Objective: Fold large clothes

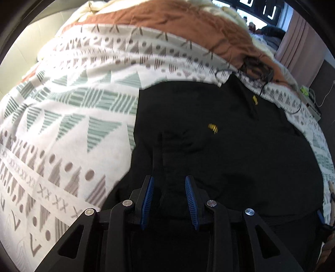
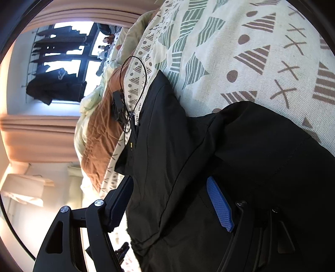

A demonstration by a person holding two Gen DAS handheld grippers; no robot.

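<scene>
Black garment (image 1: 219, 150), the large item to be folded, lies on a bed covered by a patterned bedspread (image 1: 69, 117); in the left wrist view it fills the picture from centre to 4 o'clock, with two small yellow marks (image 1: 213, 128) near its middle. An orange-brown blanket (image 1: 167, 18) lies bunched at 12 o'clock, and a thin black cable (image 1: 257, 71) rests at 1 o'clock just past the garment's far edge.

Left gripper (image 1: 169, 200), at 6 o'clock, points steeply down at the cloth. Its blue pads (image 1: 147, 202) stand apart with black fabric showing between them; whether they press on a ridge of cloth cannot be told.

Right gripper (image 2: 169, 200) has its jaws spread wide, one finger at 7 o'clock and the other, with its blue pad (image 2: 219, 204), at 5 o'clock. A thick layer of the garment (image 2: 209, 146) passes between them, apparently a doubled-over flap; whether the pads clamp it cannot be told.

Progress, as judged: one portion of the garment seems already turned over itself, so folding is under way. Further folds and flattening of the bundle remain.
</scene>
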